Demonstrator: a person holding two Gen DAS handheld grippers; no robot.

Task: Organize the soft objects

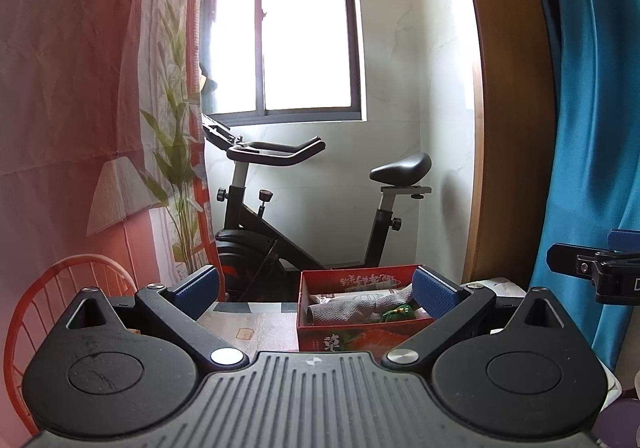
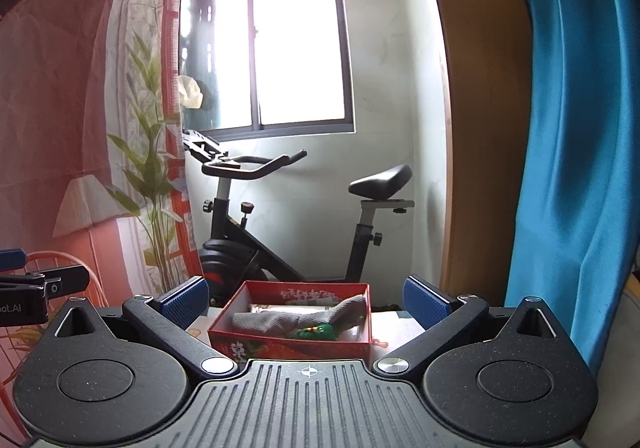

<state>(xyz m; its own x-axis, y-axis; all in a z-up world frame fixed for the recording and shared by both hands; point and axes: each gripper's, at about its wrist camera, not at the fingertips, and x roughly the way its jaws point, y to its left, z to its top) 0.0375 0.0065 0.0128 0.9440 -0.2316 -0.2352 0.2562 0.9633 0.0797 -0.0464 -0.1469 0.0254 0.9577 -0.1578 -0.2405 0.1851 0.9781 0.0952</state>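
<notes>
- i am holding my left gripper [image 1: 316,290] with its blue pads [image 1: 198,290] spread wide, gripping nothing at all.
- i am doing the same with my right gripper [image 2: 306,298]: its pads [image 2: 424,302] are standing well apart and carrying nothing.
- both are hovering back from the red box [image 2: 296,346], which is sitting on the table [image 1: 248,322]; from my left gripper it is lying at about 1 o'clock, from my right at 12 o'clock.
- inside the box a grey cloth [image 2: 288,318] is lying rolled across the middle, and a small green thing [image 2: 314,332] is resting just beside it at the cloth's 5 o'clock; something pale is showing behind, too hidden to name.
- i am judging the task to be far along, since the soft things i can see are already in the box.
- i am seeing no loose soft item on the visible bit of table, though my own grippers are hiding much of it, so i cannot tell whether anything is left.
</notes>
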